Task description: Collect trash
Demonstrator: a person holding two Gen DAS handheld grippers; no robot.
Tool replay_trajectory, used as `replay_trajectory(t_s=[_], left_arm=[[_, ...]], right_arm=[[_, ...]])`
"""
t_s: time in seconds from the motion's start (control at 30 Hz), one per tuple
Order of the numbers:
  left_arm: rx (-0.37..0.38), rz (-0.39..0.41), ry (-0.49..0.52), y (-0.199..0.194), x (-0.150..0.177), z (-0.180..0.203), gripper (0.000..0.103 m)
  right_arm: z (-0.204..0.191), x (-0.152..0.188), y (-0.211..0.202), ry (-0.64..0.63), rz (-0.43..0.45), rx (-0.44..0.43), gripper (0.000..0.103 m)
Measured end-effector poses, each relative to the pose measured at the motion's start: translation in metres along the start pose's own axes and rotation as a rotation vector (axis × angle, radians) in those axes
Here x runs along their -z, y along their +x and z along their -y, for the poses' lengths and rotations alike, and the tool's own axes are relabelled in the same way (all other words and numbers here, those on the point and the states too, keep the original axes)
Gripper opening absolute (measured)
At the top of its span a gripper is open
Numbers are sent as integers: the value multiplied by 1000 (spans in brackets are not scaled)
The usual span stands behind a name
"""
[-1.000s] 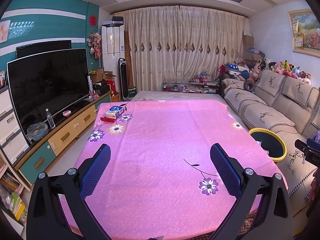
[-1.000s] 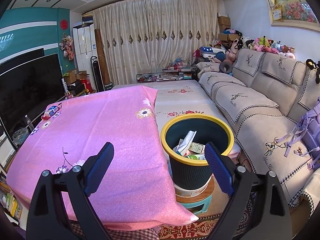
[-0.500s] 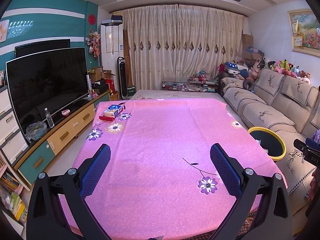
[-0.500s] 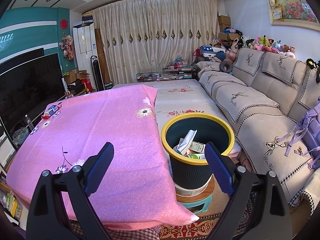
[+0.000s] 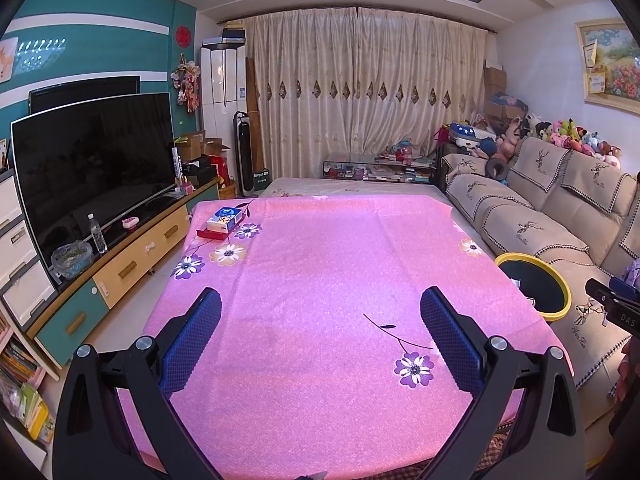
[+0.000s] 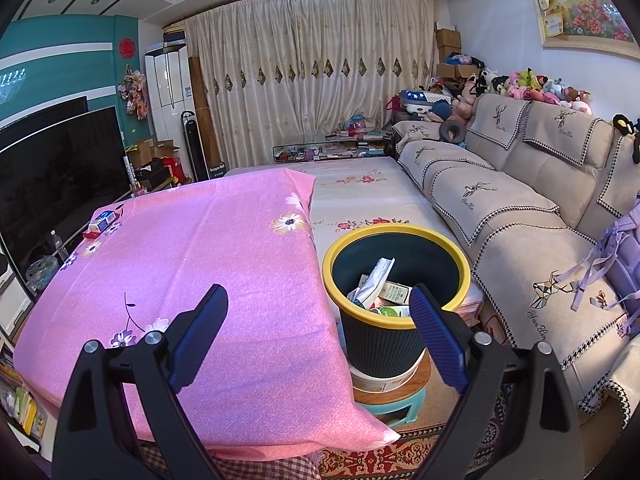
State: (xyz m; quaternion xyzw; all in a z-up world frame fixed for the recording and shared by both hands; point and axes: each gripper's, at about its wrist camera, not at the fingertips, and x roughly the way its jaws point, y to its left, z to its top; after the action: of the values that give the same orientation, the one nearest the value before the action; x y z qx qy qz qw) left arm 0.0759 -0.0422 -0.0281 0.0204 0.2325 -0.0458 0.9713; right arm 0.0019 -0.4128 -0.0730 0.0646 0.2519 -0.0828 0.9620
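Observation:
A dark bin with a yellow rim [image 6: 440, 248] stands on a stool at the table's right edge; wrappers and paper packets [image 6: 380, 284] lie inside it. The same bin [image 5: 556, 280] shows at the right of the left wrist view. My right gripper [image 6: 320, 308] is open and empty, near the table edge with its right finger in front of the bin. My left gripper [image 5: 320, 312] is open and empty above the pink flowered tablecloth [image 5: 320, 260]. A blue tissue box [image 5: 225, 218] on a red tray sits at the far left corner of the table.
A beige sofa [image 6: 520, 220] runs along the right, with plush toys on its back. A TV [image 5: 92, 164] on a low cabinet lines the left wall. A patterned rug [image 6: 400, 448] lies under the teal stool [image 6: 392, 408]. Part of the other gripper [image 5: 612, 308] shows at the right edge.
The left wrist view has shifted slightly; the table appears a little lower and nearer. The right gripper and bin have not visibly moved.

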Motion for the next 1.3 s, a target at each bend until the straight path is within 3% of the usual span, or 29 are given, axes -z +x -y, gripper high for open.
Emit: replay_trajectory(t_s=[1.07,1.3], left_arm=[[4,-15,-3,3,7,6,98],[45,-30,-27,10,11,3,98]], right_arm=[[-5,7,6,3,-9,-2,87],[-6,8,7,3,-12,-3,87]])
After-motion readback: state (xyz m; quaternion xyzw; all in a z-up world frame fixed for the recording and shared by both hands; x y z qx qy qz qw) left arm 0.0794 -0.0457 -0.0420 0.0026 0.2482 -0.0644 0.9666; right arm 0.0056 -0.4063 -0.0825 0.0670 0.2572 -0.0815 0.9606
